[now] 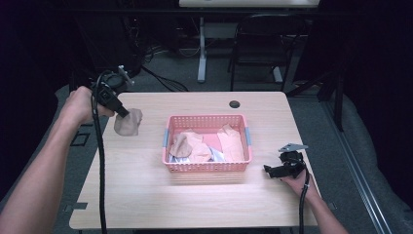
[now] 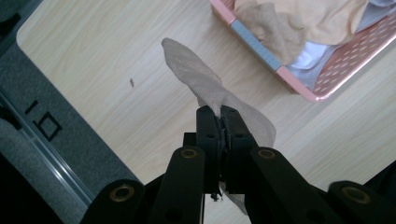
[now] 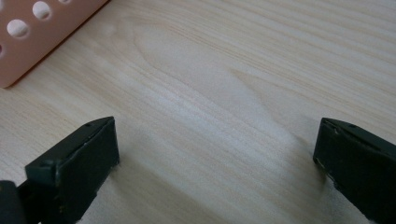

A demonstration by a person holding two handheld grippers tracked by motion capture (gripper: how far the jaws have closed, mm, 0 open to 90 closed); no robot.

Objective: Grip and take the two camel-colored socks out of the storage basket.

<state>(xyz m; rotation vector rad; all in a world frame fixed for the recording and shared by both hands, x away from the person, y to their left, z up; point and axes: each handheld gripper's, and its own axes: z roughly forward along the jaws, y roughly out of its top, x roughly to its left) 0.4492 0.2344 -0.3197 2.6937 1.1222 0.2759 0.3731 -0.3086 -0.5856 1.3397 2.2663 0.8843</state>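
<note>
A tan piece of cloth (image 1: 128,123) (image 2: 201,79) hangs above the table's left side, with my left gripper (image 1: 122,112) (image 2: 222,119) shut on it; in the left gripper view the two jaws meet with the fabric pinched between them. A pink basket (image 1: 169,141) (image 2: 299,84) in the middle of the table holds several tan, pink and white cloths (image 1: 204,145). My right gripper (image 1: 271,170) (image 3: 215,158) rests low over the bare wood, right of the basket, its jaws wide apart with nothing between them.
The wooden table (image 1: 146,195) has a round cable hole (image 1: 234,104) at the back. A corner of the basket (image 3: 32,42) lies close to the right gripper. A chair (image 1: 263,44) and a desk leg (image 1: 201,48) stand beyond the table's far edge.
</note>
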